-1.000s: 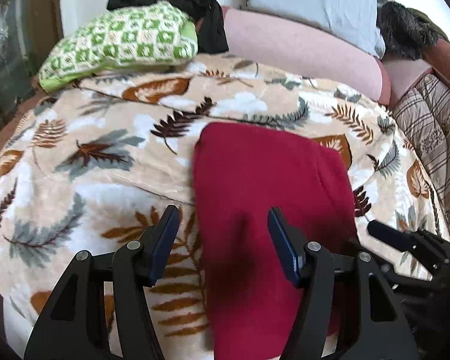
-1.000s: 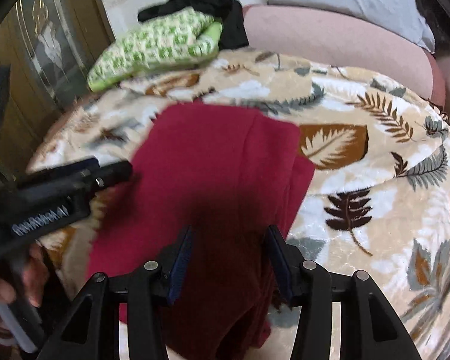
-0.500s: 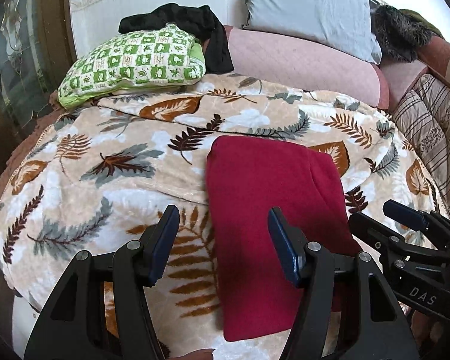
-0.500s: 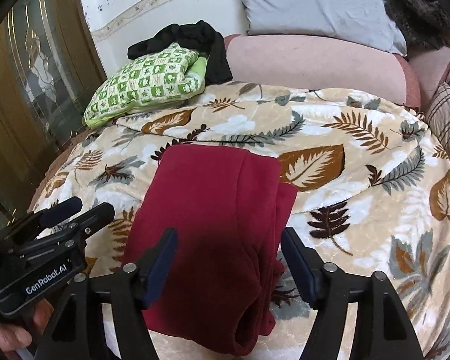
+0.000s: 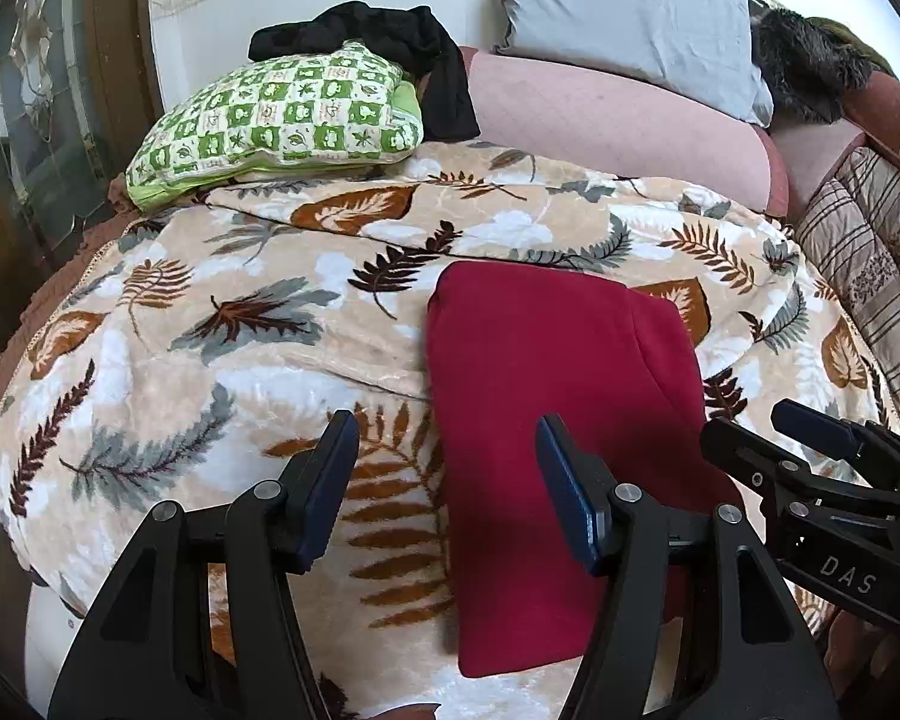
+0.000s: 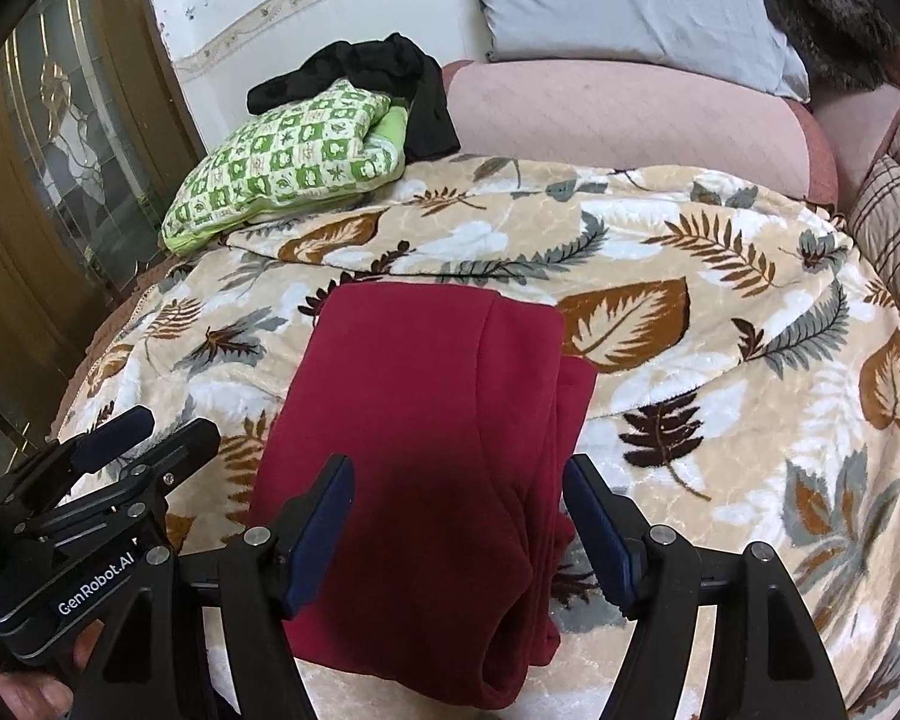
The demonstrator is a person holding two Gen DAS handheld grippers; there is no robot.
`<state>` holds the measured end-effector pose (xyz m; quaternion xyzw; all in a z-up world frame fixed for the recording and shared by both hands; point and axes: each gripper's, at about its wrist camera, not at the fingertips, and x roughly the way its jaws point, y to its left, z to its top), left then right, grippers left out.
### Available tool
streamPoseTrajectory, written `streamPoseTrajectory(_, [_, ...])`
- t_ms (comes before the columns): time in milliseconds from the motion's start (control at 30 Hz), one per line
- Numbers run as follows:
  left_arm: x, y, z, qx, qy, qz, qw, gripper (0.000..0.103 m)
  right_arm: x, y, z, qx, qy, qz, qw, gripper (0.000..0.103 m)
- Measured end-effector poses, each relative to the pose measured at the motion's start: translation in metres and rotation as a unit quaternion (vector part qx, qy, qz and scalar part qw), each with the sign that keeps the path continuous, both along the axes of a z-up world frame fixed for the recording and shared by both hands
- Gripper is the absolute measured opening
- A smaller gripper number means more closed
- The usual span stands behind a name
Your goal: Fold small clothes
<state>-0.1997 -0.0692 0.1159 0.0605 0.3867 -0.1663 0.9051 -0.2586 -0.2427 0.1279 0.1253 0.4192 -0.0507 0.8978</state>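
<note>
My left claw (image 5: 447, 480) is open, nothing between its pads; in the left view its left finger sits over the leaf blanket (image 5: 222, 324) and its right finger over the red garment (image 5: 558, 396), neither touching cloth as far as I can tell. My right claw (image 6: 459, 531) is open too — its fingers straddle the near end of the garment (image 6: 426, 420) without pressing on it. The garment lies folded into a long rectangle at lower centre of both views, flat on the blanket, with stacked layer edges showing along its right side in the right view. In the left view my right claw (image 5: 810, 426) shows at the lower right edge, just beside the garment; in the right view my left claw (image 6: 150, 429) shows at lower left, with part of my hand (image 6: 36, 690) under it at the bottom corner. Upper left of both views: a green checked pillow (image 5: 282, 114) with a black cloth (image 5: 402, 42) draped behind it. Upper centre — a pink cushion (image 5: 618, 120) and, above it, a grey pillow (image 5: 624, 12). A dark furry thing (image 5: 804, 72) sits at the upper right; striped fabric (image 5: 870, 252) runs down the right edge.
</note>
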Motion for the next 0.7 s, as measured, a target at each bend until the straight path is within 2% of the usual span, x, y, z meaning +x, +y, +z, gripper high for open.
streamPoseTrajectory(700, [0.0085, 0.0007, -0.0061, 0.001, 0.004, 0.003, 1.0000, 0.061, 0.0086, -0.0031, -0.0035, 0.011, 0.011, -0.002, 1.000, 0.070])
